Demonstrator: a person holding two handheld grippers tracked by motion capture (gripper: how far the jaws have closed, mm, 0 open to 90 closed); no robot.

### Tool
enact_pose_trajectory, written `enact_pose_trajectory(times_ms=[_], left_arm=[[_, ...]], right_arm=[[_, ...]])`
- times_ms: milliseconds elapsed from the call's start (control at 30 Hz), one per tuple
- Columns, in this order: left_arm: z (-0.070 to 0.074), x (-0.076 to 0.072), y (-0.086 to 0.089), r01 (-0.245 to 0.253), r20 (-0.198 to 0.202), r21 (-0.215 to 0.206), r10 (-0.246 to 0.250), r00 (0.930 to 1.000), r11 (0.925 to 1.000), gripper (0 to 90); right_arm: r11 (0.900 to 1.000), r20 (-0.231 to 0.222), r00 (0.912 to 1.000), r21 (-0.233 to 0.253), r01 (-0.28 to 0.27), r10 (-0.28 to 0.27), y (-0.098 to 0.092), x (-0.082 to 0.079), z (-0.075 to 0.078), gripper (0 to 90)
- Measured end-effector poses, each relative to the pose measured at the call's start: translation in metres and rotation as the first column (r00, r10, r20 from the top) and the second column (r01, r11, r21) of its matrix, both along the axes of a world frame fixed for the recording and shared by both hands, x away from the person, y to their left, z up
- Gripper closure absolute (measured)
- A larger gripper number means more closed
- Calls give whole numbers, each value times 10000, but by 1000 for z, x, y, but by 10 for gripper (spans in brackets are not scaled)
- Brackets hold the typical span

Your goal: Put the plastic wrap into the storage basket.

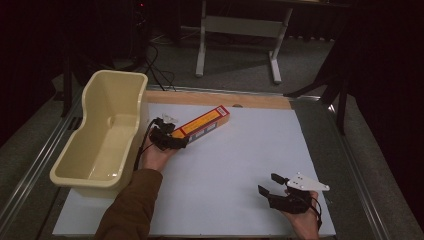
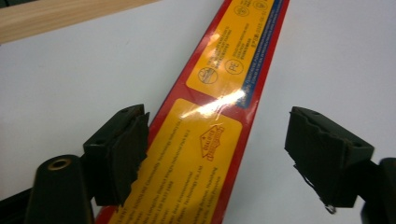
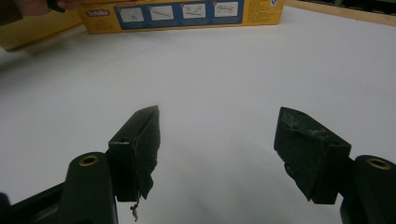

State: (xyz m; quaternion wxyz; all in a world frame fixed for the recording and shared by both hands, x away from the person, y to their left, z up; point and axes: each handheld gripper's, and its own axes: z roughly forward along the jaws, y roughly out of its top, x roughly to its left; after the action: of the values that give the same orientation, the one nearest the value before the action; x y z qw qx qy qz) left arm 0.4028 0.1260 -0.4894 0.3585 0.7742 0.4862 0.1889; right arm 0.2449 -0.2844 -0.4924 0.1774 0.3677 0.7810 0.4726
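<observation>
Left gripper view: long glossy red-and-yellow cardboard box (image 2: 205,135) between wide-parted left gripper (image 2: 217,154) jaws, ungripped. At 5 o'clock, right gripper (image 1: 270,184) agape, empty, over matte white board (image 1: 240,160).

A dim lab or workshop: a white-topped desk (image 1: 240,165) on metal rails (image 1: 30,165), cables (image 1: 155,65) on grey floor, a trestle stand (image 1: 240,30) far off.

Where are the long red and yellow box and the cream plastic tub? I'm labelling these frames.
long red and yellow box (image 1: 202,124): high view, middle of its top face.
cream plastic tub (image 1: 92,181): high view, near rim.
</observation>
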Motion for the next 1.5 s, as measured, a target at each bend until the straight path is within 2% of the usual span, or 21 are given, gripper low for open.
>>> enact_pose_trajectory(times_ms=[100,133,233,300,500,633,833,1100,1233,1300,1333,1400,1500], left_arm=[[-3,3,4,-162,-194,122,164,9997,9998,185],[-6,4,5,-164,-414,151,170,9990,9998,179],[-6,5,4,-199,-448,191,207,9988,9996,173],[-9,5,1,-140,-610,523,172,9980,9985,191],[-11,7,2,-284,-827,526,327,9960,9982,198],[-12,7,-3,-248,-849,1115,344,9958,9935,194],[-12,3,-6,-99,-713,1561,212,9972,9877,215],[-9,-1,-8,411,-749,1552,-297,9967,9870,240],[-6,-5,-12,755,-827,1664,-624,9946,9832,260],[-6,-6,-11,1308,-1165,1147,-1174,9862,9847,323],[-7,-8,-12,1387,-1131,958,-1276,9854,9857,354],[-7,-11,-17,1311,-1012,1176,-1195,9877,9844,362],[-6,-15,-22,1413,-993,1297,-1289,9867,9814,377]], right_arm=[[10000,5,10000,-38,-45,45,0,0,0,308],[10000,-1,10000,-45,-50,50,1,0,0,308],[10000,-32,10000,-53,-56,56,1,1,-1,308],[10000,-30,10000,-59,-39,39,1,1,0,305],[9999,-44,10000,-58,-81,81,1,1,-1,304],[9999,-44,9999,-89,-119,119,1,0,-1,304],[9998,-95,9998,-120,-186,185,2,1,-1,305],[9997,-172,9996,-93,-235,233,2,2,-1,307],[9998,-181,9996,-45,-212,212,2,2,-1,309],[9998,-173,9996,-43,-202,201,2,2,-1,309],[9998,-190,9996,-39,-195,194,2,2,-1,308],[9998,-192,9996,-54,-193,192,2,2,-1,309],[9998,-156,9997,-38,-204,203,1,1,-1,310]])
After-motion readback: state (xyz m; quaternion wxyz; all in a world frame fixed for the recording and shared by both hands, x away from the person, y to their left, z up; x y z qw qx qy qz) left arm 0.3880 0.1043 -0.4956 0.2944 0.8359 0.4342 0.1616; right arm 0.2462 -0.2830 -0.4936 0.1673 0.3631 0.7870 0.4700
